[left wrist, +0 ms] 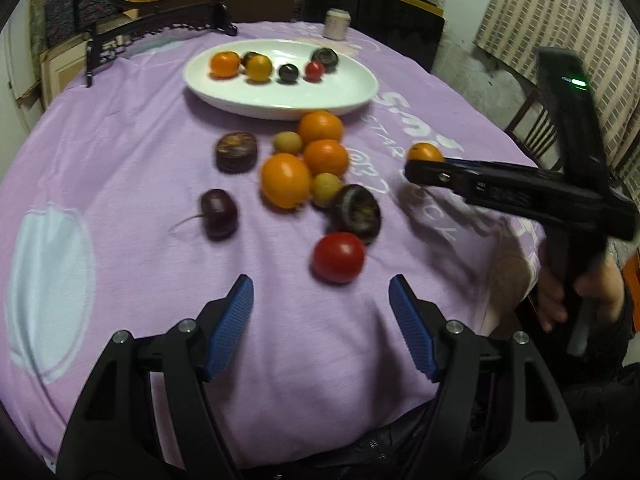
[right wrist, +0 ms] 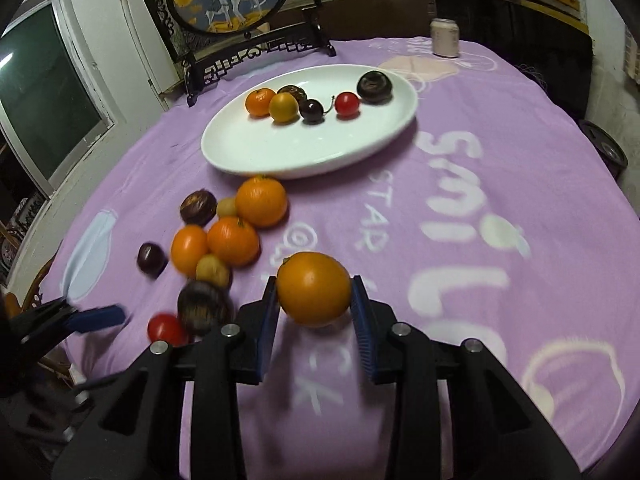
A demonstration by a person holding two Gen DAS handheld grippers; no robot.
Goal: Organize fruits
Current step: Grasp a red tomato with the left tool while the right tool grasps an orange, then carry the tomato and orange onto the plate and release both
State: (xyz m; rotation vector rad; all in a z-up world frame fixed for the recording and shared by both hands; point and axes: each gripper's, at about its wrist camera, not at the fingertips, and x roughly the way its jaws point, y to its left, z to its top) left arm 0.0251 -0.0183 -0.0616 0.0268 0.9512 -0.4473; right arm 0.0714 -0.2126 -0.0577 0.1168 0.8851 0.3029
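**Two Cameras, One Table**

We look out from behind each gripper, along its two fingers, tilted down at the purple cloth (left wrist: pixel 120 160). Our left view sits low and close, facing the white plate (left wrist: pixel 360 96) far ahead. Our right view faces it too. Both share the plate and the loose fruit pile (right wrist: pixel 232 240).

Right claw (right wrist: pixel 314 300) pinches an orange fruit (right wrist: pixel 313 289) over purple cloth (right wrist: pixel 460 208).

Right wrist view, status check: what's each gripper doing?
Right gripper shut on an orange fruit. Left gripper open, empty, near the red tomato. White plate holds six fruits. Path to plate clear.
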